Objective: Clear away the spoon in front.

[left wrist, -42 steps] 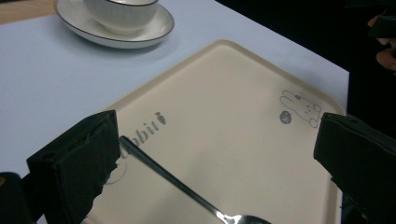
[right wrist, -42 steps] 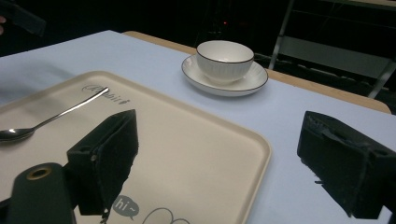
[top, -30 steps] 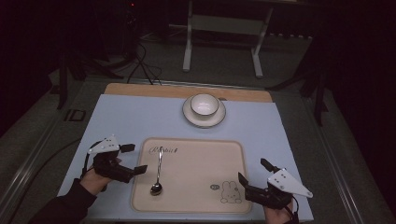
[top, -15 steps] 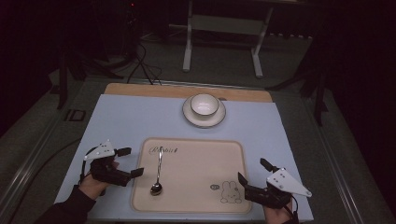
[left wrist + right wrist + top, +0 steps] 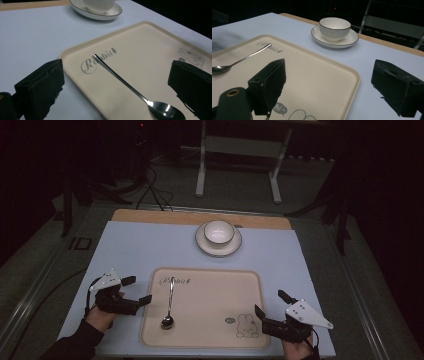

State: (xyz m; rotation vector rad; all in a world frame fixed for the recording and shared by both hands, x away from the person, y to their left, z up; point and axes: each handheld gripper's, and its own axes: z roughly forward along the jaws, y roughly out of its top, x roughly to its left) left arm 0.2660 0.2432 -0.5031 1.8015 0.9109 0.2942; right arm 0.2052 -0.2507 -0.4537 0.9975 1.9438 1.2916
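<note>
Shiny metal spoon (image 5: 169,303) laid on the left half of a beige rectangular plastic tray (image 5: 215,340), left gripper (image 5: 136,290) held open beside the tray's left edge, right gripper (image 5: 270,306) held open at its right front corner, white ribbed bowl (image 5: 219,231) set on a white saucer (image 5: 233,247) near the table's far edge.

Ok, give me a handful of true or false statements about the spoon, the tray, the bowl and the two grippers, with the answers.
1. The shiny metal spoon lies on the beige plastic tray. True.
2. The white ribbed bowl sits on the tray. False: it sits on a white saucer beyond the tray.
3. The left gripper is shut on the spoon. False: its jaws are open, apart from the spoon.
4. The right gripper is open. True.
</note>
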